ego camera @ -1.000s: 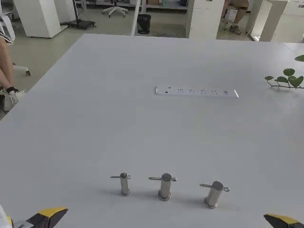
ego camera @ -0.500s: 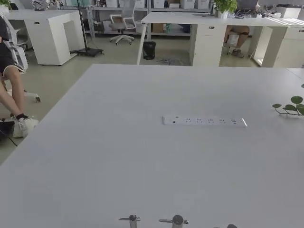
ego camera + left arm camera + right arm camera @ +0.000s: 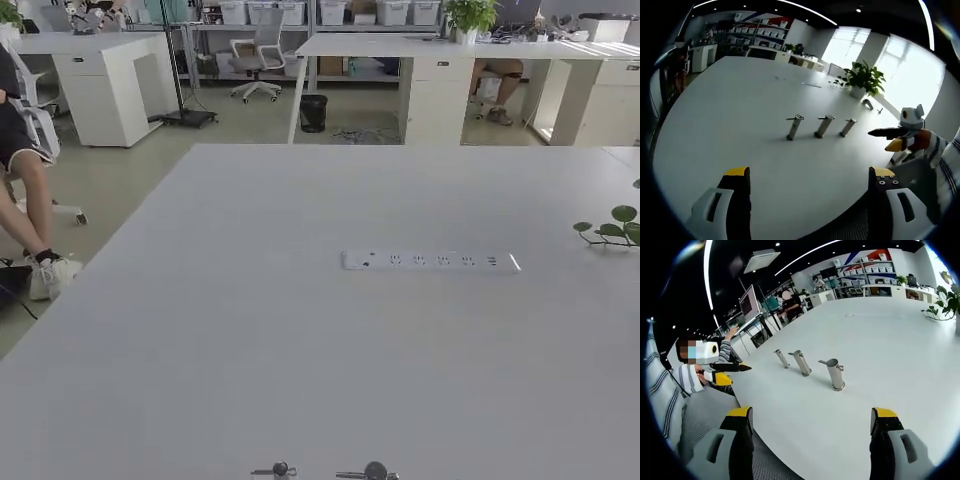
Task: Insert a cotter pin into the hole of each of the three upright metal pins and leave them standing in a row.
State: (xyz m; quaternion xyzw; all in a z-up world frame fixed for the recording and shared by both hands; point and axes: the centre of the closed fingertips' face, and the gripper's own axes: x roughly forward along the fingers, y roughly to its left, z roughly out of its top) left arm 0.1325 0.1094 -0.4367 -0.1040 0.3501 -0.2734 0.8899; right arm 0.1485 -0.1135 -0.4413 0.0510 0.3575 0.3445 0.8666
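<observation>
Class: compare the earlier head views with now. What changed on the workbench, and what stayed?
The head camera tilted up, so the three metal pins slid to that view's bottom edge; they themselves did not move. Nothing was grasped or released. The pins stay upright in a row, cotter pins through them. The left gripper and right gripper are open.

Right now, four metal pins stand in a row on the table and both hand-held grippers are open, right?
Not four: three metal pins stand in the row on the table, as the right gripper view shows. The left hand-held gripper and right hand-held gripper are open.
</observation>
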